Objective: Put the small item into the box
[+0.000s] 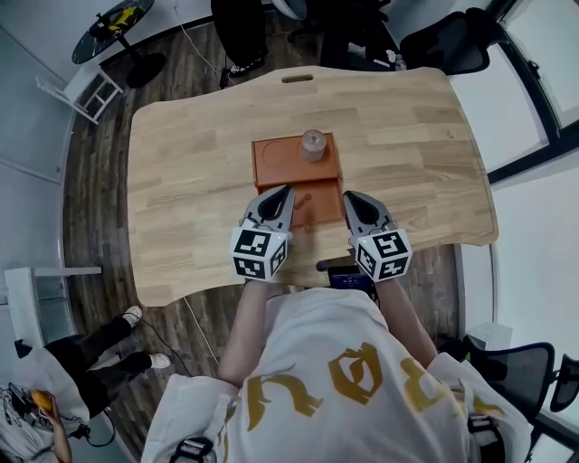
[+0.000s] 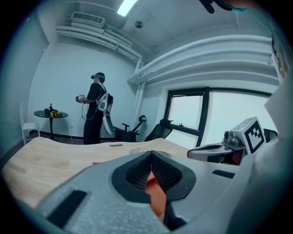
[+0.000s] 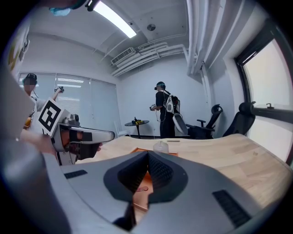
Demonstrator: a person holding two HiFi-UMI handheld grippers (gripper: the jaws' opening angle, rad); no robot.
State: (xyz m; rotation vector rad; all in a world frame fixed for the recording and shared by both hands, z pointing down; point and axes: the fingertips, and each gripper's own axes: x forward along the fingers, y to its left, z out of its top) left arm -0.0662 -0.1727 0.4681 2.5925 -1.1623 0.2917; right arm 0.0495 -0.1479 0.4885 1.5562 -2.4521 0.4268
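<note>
While the person holds both grippers low over the near middle of the wooden table (image 1: 181, 181), the left gripper (image 1: 288, 192) has its jaws closed, tips meeting, with nothing between them. In the left gripper view its dark ribbed pads (image 2: 137, 176) touch at the front, and only the orange of the box shows through the slot behind them. The right gripper (image 1: 347, 196) is the same: jaws drawn together at the tip and empty, as its own view confirms (image 3: 147, 155). The two grippers lie side by side and a little apart, both pointing away from the person. The left one's tip is over the near section of the orange box (image 1: 276, 165), and the right one's is just beside that section's right edge. The small item (image 1: 313, 145), a pale, round, translucent piece, stands upright at the far end of the box, well clear of both grippers. Whether it sits inside the box or on its far rim cannot be told. It also shows beyond the closed jaws in the right gripper view (image 3: 161, 146). A small reddish piece (image 1: 303, 201) lies in the near section of the box. Beyond the table stand a person with a headset and backpack (image 3: 163, 109), a round side table (image 1: 113, 23) and office chairs (image 1: 452, 41).
</note>
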